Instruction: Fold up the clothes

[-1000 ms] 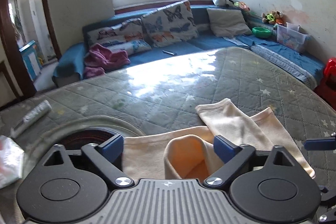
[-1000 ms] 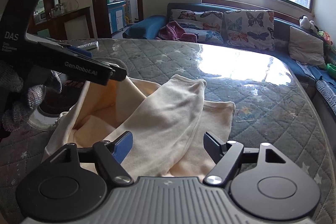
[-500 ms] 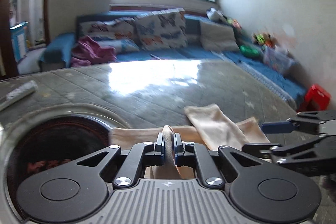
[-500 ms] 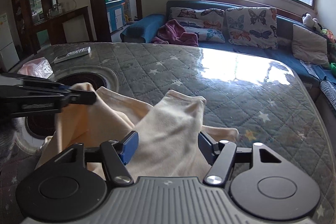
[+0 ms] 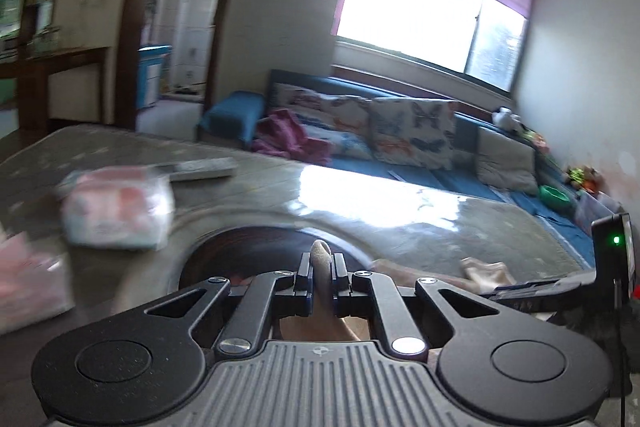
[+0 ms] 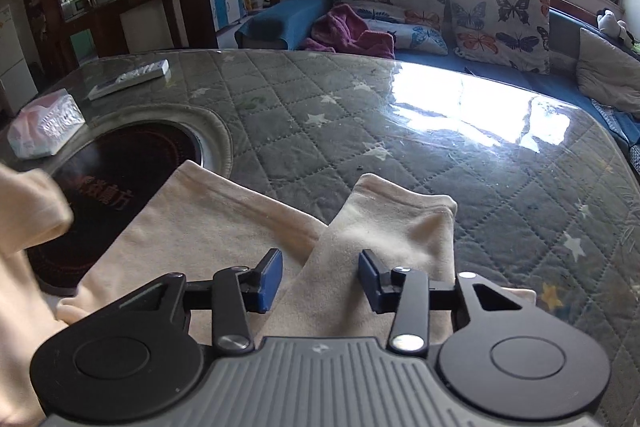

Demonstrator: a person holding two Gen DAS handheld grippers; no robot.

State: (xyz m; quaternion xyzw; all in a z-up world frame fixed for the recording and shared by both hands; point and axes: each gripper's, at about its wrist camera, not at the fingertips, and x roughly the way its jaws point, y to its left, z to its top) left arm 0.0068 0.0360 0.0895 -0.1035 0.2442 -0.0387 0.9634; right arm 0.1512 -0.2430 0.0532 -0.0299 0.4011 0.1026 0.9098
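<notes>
left hand-held gripper (image 5: 321, 277) – pinching a fold of cream garment (image 6: 224, 227) | right hand-held gripper (image 6: 320, 279) – closing over its sleeve (image 6: 392, 223), not pressing yet | desk (image 6: 440, 131)

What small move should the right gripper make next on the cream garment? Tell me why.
Probably finish closing the right gripper: its jaws are closing, straddling a fold of the cream garment without pressing it yet, while the left gripper already pinches cloth.
</notes>
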